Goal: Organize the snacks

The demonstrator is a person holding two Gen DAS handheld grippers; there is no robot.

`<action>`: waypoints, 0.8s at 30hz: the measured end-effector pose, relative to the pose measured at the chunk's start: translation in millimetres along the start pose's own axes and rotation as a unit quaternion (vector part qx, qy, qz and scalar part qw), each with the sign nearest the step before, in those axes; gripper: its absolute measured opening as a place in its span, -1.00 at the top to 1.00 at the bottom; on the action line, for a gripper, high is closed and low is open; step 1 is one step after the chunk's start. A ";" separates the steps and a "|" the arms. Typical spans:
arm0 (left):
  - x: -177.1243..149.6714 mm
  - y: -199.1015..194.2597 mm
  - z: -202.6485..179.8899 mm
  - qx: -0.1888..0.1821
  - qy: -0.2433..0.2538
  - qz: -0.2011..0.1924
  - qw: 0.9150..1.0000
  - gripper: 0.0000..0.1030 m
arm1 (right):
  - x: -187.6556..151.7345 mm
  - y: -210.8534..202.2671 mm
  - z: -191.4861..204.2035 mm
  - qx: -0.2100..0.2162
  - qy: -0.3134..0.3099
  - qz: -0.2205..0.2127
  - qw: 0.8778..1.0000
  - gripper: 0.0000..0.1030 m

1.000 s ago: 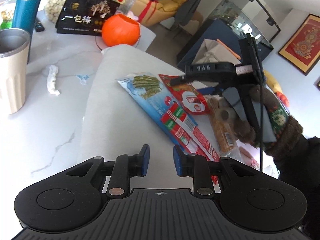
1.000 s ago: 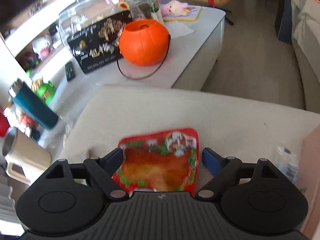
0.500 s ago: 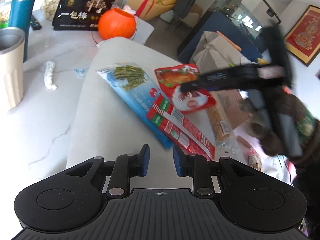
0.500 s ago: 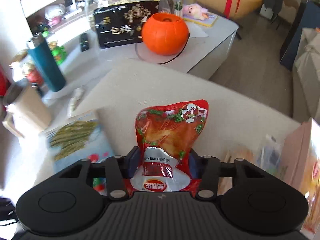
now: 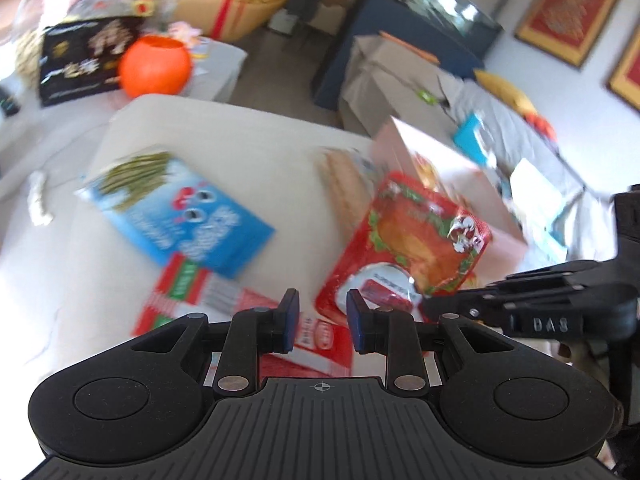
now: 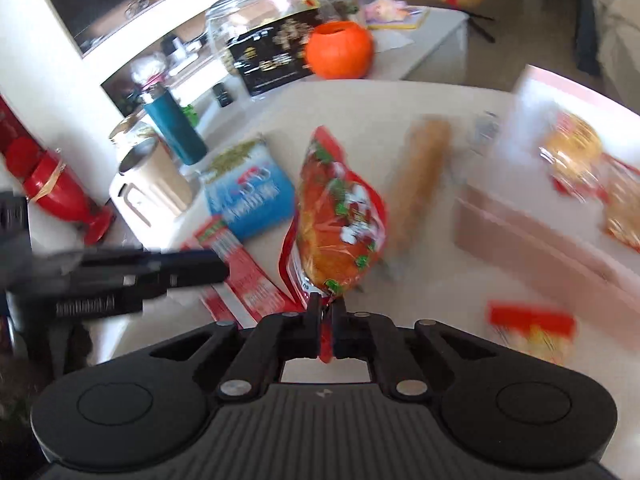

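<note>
Right gripper (image 6: 326,318), fingers just closed on a red snack pouch's (image 6: 340,220) bottom edge, holds it clear of the bench (image 6: 360,100); the thin pinch could slip. Left gripper (image 5: 322,318) narrow, empty.

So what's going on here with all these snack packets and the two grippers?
A person is sorting snacks with a handheld gripper in each hand. The right gripper has just closed on the bottom edge of a red chicken snack pouch and holds it up off the beige surface. The left gripper is slightly open and holds nothing. A blue snack bag, red sausage packs and a pink box holding other snacks lie nearby.
</note>
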State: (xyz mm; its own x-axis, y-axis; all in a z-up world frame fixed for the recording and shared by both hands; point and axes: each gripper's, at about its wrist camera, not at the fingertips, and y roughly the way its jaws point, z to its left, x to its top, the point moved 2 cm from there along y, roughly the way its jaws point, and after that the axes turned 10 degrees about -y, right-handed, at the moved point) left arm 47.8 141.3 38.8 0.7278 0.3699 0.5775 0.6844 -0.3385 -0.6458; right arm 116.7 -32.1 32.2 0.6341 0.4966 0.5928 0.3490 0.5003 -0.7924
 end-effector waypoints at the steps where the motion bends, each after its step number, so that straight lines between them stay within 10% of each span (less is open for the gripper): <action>1: -0.8 5.5 -7.3 0.003 0.016 0.002 1.000 0.44 | -9.3 -4.6 -0.4 -0.019 -0.004 -0.006 1.000 0.78; 7: -15.5 25.6 -60.0 0.002 0.136 0.019 0.991 0.43 | -57.2 -29.5 -19.7 -0.075 0.024 -0.053 0.995 0.07; 15: -40.8 62.3 -119.1 0.055 0.279 0.047 0.958 0.41 | -107.3 -44.2 -70.3 -0.216 0.071 -0.098 0.969 -0.06; 24: -55.1 77.4 -137.9 0.048 0.313 0.077 0.945 -0.27 | -139.3 -44.5 -97.4 -0.235 0.106 -0.135 0.957 -0.24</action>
State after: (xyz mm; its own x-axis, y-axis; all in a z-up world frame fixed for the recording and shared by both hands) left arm 66.7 -24.6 25.9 0.7216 -0.2718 0.6367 0.5835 -0.2561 -0.7706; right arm 80.2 -192.6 -29.2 0.5846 0.2147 0.7824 0.7605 0.1908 -0.6207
